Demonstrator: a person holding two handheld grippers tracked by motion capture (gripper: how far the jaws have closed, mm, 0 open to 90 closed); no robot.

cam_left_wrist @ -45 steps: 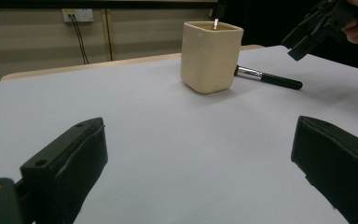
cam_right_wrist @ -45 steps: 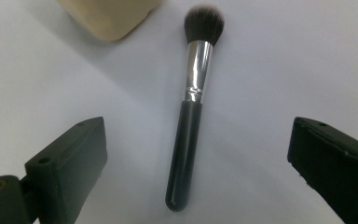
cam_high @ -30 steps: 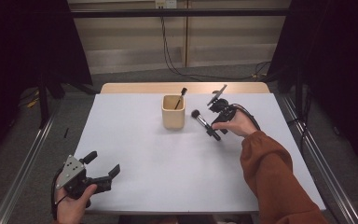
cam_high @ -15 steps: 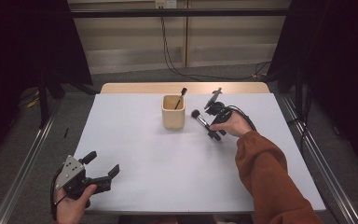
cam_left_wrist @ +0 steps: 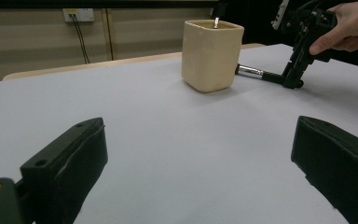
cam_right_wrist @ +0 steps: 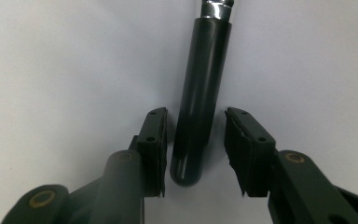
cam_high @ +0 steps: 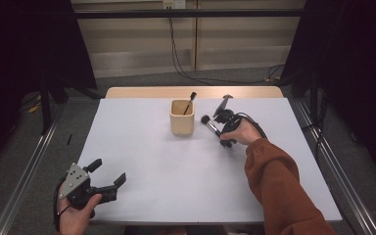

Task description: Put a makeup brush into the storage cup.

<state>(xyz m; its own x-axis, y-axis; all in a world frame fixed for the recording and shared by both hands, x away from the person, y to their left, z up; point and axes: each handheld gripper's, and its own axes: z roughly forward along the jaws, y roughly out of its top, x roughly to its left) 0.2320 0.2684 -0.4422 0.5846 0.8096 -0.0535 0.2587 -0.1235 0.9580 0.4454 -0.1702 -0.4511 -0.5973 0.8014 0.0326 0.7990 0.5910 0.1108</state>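
Right tool [cam_right_wrist: 193, 154] astride brush handle [cam_right_wrist: 198, 93]

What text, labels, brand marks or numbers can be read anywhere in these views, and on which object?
None can be read.
Beige cup: plain walls, no print.
Makeup brush handle: glossy black, no marking visible.
Wall socket plate: any marking is too small to tell.
White table: bare, no print.
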